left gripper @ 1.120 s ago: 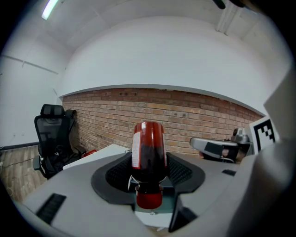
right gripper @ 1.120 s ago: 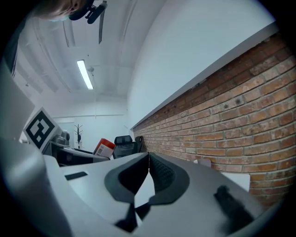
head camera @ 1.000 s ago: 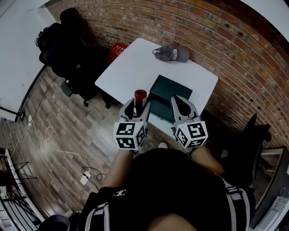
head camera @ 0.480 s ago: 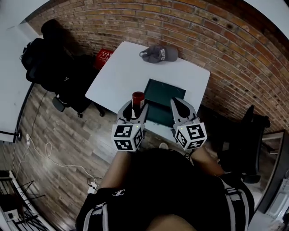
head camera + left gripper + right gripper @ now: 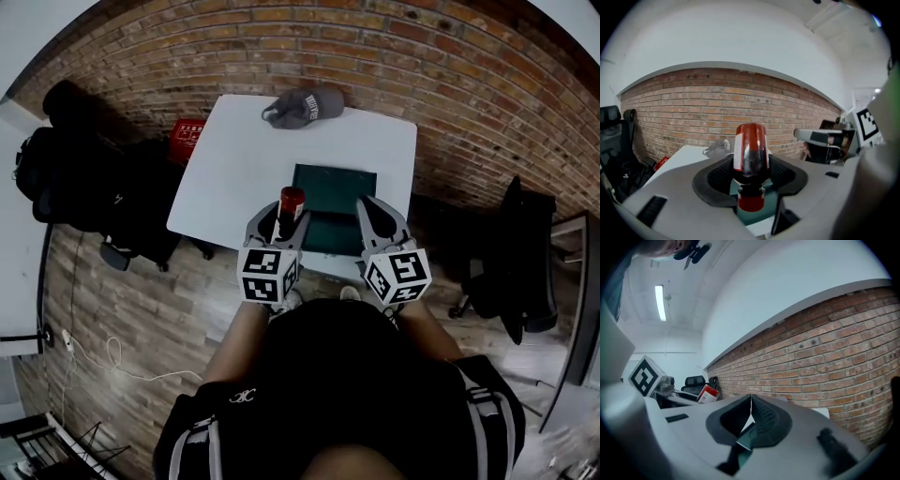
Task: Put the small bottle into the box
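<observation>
My left gripper [image 5: 278,215] is shut on the small bottle [image 5: 291,207], which is dark with red ends and a white label strip. In the left gripper view the bottle [image 5: 751,159] stands between the black pads of the left gripper [image 5: 751,176]. It hangs over the near left edge of the dark green box [image 5: 334,182], which lies on the white table [image 5: 242,159]. My right gripper [image 5: 380,216] hovers at the box's near right edge. Its jaws are closed together with nothing between them in the right gripper [image 5: 750,414] view.
A grey cap [image 5: 302,105] lies at the table's far edge, by the brick wall. A red thing [image 5: 187,137] sits on the wooden floor left of the table. Black chairs stand at the left [image 5: 84,187] and at the right [image 5: 523,253].
Both grippers keep their pose and the bottle stays gripped. The view has swung, so the table and box now lie straight ahead of the grippers.
</observation>
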Motion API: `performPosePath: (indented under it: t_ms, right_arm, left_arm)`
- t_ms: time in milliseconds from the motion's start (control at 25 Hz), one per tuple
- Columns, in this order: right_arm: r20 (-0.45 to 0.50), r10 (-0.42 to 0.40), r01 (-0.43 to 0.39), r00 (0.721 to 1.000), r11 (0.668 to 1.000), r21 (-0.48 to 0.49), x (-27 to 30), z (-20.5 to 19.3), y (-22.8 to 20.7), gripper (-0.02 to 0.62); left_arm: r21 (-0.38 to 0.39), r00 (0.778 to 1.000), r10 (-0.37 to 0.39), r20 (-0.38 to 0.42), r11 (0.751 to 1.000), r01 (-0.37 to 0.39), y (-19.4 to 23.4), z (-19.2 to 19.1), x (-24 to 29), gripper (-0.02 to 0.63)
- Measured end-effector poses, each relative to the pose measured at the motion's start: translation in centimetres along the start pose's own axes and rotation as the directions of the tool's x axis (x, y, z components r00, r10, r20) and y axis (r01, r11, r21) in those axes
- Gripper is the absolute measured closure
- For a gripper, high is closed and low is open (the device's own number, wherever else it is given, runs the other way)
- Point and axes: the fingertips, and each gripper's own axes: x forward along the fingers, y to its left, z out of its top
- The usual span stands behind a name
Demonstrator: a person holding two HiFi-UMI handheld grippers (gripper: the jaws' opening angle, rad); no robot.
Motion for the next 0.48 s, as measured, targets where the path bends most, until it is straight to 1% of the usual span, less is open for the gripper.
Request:
performPosePath:
  t_ms: [120, 240, 400, 480]
  right_arm:
    - [-0.017, -0.039, 0.039, 0.999, 0.999, 0.018, 0.1, -0.8, -0.6, 0.565]
    - [-0.017, -0.067, 0.067, 0.998, 0.998, 0.006, 0.1, -1.0, -0.8, 0.565]
    - [-0.019, -0.116, 0.116, 0.993, 0.993, 0.012, -0.2, -1.3, -1.8, 0.565]
    - [-0.025, -0.139, 0.139, 0.99, 0.99, 0.016, -0.4, -1.5, -2.4, 0.565]
  left_arm:
    - [0.081, 0.997, -0.029, -0.076, 0.996, 0.035, -0.3, -1.5, 1.0, 0.379]
    - [0.16, 0.989, -0.038, -0.14, 0.985, 0.06, -0.1, -3.0, 2.2, 0.379]
    - [0.239, 0.975, -0.058, -0.216, 0.965, 0.111, 0.0, -4.9, 3.8, 0.379]
    - [0.272, 0.962, -0.077, -0.263, 0.95, 0.15, -0.4, -6.1, 4.5, 0.379]
